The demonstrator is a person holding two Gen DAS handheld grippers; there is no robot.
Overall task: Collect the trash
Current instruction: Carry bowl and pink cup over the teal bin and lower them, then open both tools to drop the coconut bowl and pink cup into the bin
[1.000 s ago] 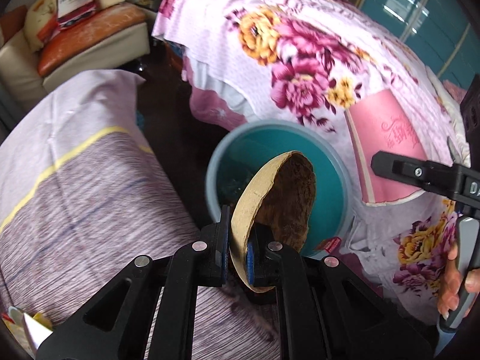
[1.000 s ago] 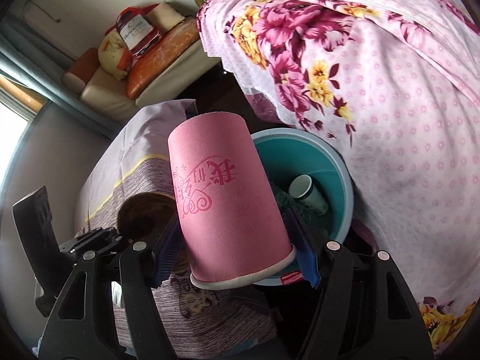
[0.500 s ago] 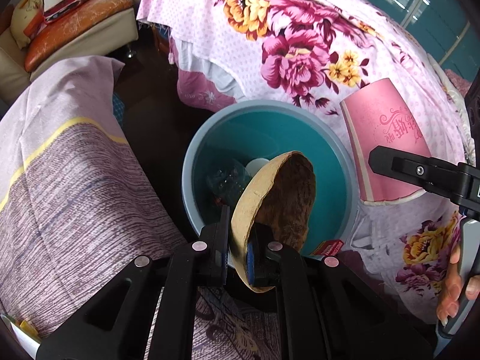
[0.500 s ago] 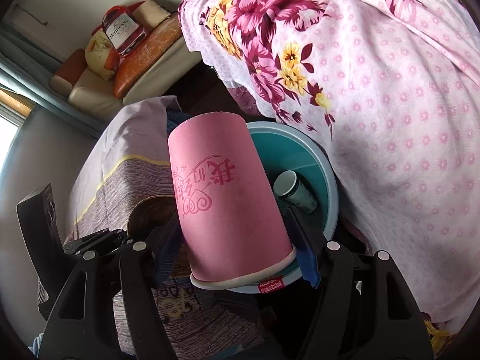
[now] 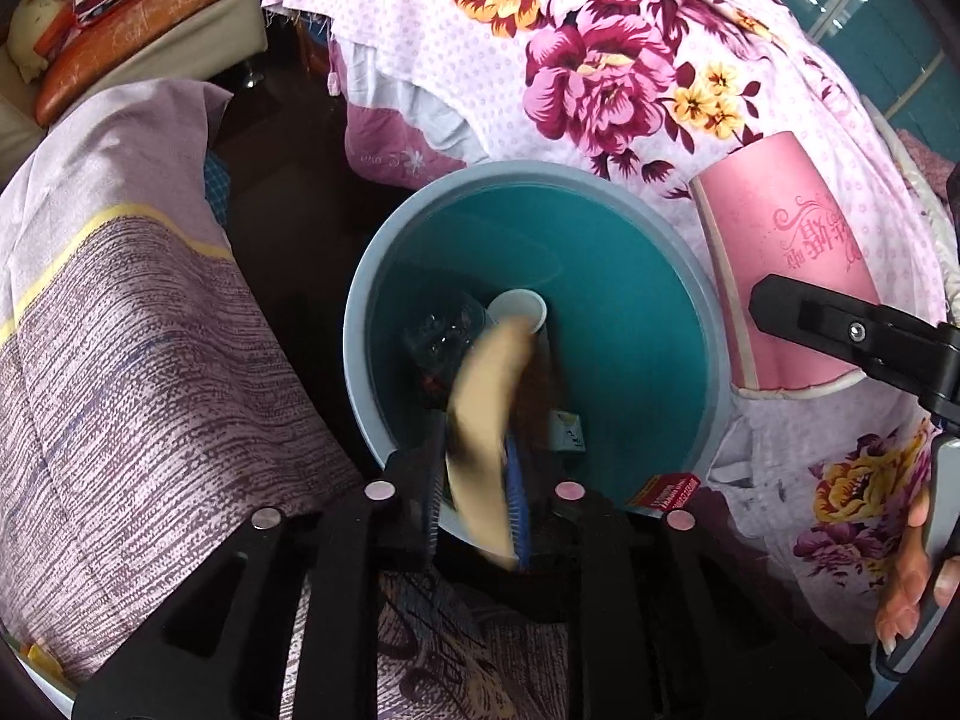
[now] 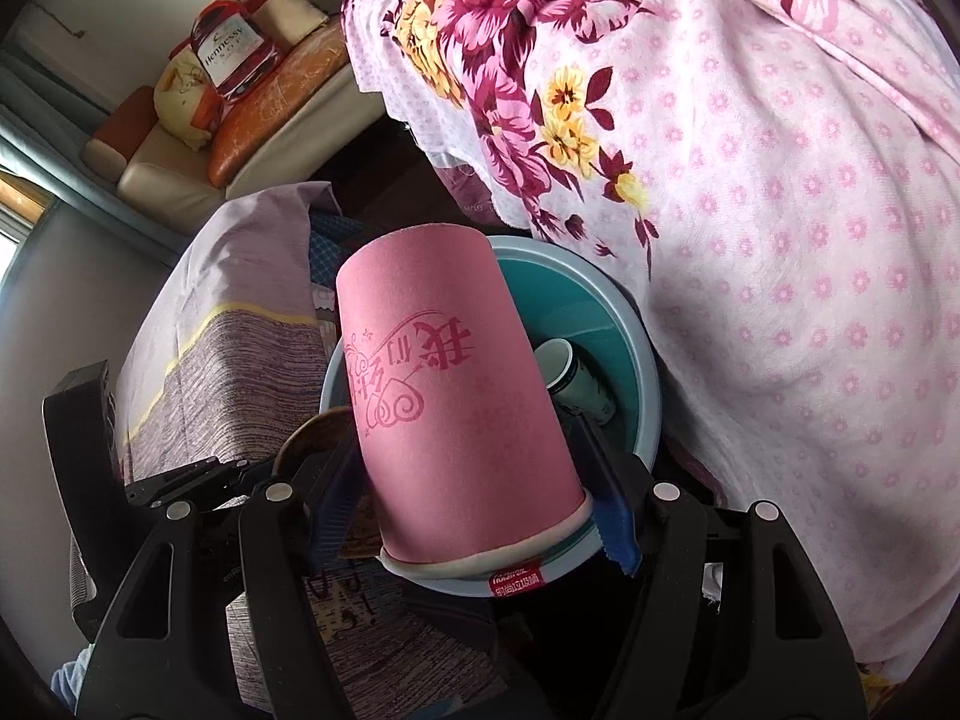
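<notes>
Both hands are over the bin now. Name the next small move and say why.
Probably let the left gripper finish opening: its jaws are parting, and the tan bowl-shaped scrap between them already hangs blurred over the teal bin. The pink cup can follow.

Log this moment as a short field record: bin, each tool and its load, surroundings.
bin: round teal trash bin, open, on the floor between two covered furnishings
bin contents: white paper cup, dark clutter beside it
left tool: jaws opening, blurred tan paper bowl between them, above the bin
right tool: shut on pink paper cup, rim toward the camera, over the bin's edge
surroundings: floral pink cloth, striped purple cloth
</notes>
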